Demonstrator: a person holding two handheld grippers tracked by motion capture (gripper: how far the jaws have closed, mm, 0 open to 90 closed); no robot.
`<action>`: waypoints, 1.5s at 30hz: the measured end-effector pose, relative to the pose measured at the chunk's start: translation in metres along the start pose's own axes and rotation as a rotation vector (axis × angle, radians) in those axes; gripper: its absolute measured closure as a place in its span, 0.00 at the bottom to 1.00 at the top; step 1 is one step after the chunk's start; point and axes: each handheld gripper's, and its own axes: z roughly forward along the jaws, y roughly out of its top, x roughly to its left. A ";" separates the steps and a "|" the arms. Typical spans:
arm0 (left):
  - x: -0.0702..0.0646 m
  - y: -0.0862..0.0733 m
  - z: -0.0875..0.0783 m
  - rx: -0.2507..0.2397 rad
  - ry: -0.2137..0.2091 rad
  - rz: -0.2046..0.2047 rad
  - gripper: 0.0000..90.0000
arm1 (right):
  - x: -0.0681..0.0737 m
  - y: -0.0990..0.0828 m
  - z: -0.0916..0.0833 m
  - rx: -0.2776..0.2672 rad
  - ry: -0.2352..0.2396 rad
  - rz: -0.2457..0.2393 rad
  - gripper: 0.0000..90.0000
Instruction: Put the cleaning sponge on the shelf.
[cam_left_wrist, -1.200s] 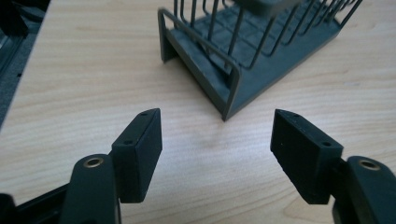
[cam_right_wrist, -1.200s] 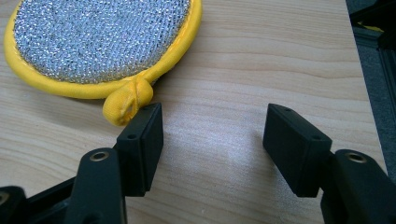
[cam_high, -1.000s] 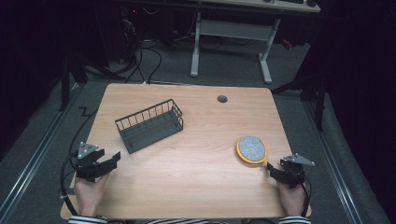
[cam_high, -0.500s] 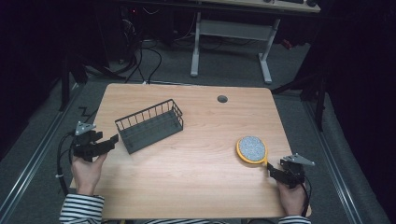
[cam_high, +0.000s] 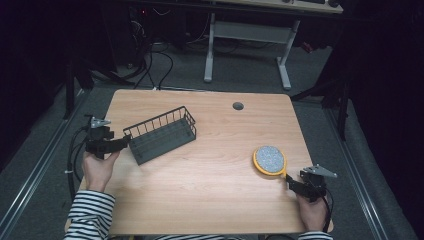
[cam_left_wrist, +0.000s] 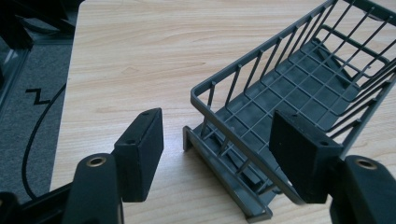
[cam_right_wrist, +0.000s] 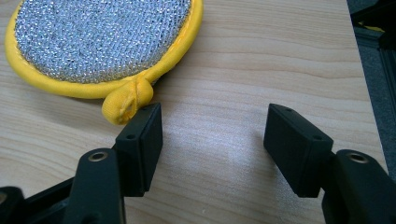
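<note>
Black claws, striped sleeves

The wire basket sits angled across the left part of the tabletop, its near corner right in front of the left hand-held gripper, blocking any straight path inward. The yellow-rimmed scrubbing pad lies just ahead of the right hand-held gripper. Between basket and pad, bare wood runs from the near edge to the far edge, broken there by a small grommet hole.
</note>
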 end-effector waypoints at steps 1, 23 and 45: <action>0.000 0.001 0.002 -0.001 -0.001 -0.001 0.41 | 0.000 0.000 0.000 0.000 0.000 0.000 0.42; 0.007 0.017 0.039 0.059 0.022 0.008 0.60 | 0.000 0.000 0.000 -0.001 0.003 -0.003 0.41; 0.001 0.011 0.042 0.079 0.009 0.036 0.76 | 0.000 0.000 0.000 -0.001 0.003 -0.003 0.41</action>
